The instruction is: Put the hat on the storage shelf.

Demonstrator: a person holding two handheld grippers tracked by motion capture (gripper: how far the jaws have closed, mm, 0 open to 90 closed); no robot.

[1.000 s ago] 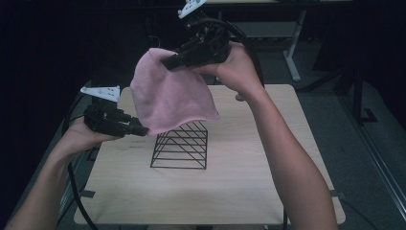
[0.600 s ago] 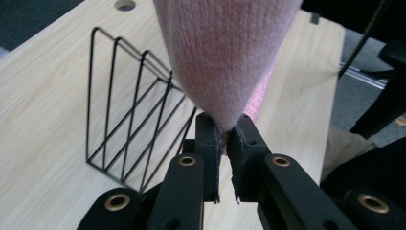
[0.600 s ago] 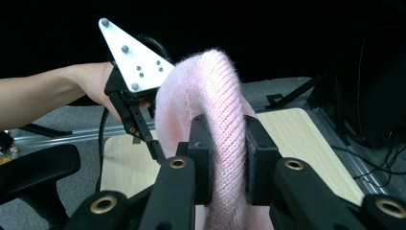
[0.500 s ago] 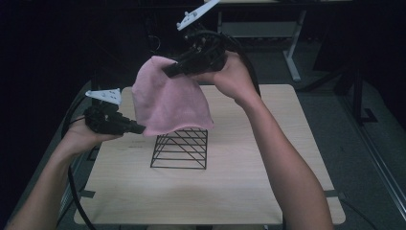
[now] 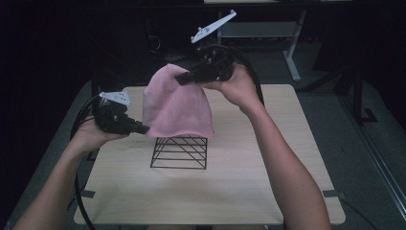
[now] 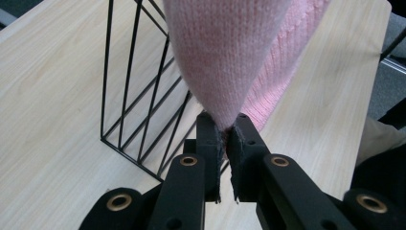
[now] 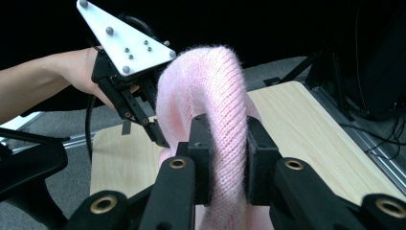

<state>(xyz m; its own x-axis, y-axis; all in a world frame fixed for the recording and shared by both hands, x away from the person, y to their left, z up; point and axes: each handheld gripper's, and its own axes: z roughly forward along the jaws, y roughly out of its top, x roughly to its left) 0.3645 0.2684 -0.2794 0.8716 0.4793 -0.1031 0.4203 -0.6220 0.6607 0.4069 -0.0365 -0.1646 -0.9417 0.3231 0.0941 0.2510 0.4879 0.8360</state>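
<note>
Beanie (image 5: 178,108) hangs over the wire rack (image 5: 180,152), my right gripper (image 5: 184,77) clamped on its crown at twelve o'clock, my left gripper (image 5: 143,128) pinching the hem at nine o'clock. I should lower both evenly and keep the brim spread, so it clears the rack's top corners.

The surface (image 5: 287,191) is a pale wood-grain board with rounded corners, lit brightly from above while the room around it lies in deep shadow. Short strips of dark tape (image 5: 332,193) sit at its near edges. Under and around the surface runs a grey carpet floor (image 5: 330,120). Beyond the far edge of the surface stands a second desk (image 5: 268,29) on a light metal leg (image 5: 292,52) with a flat foot. To the right of the surface a dark stand (image 5: 356,91) rises from the floor, and a metal rail (image 5: 383,167) runs along the carpet. The far wall is black.
</note>
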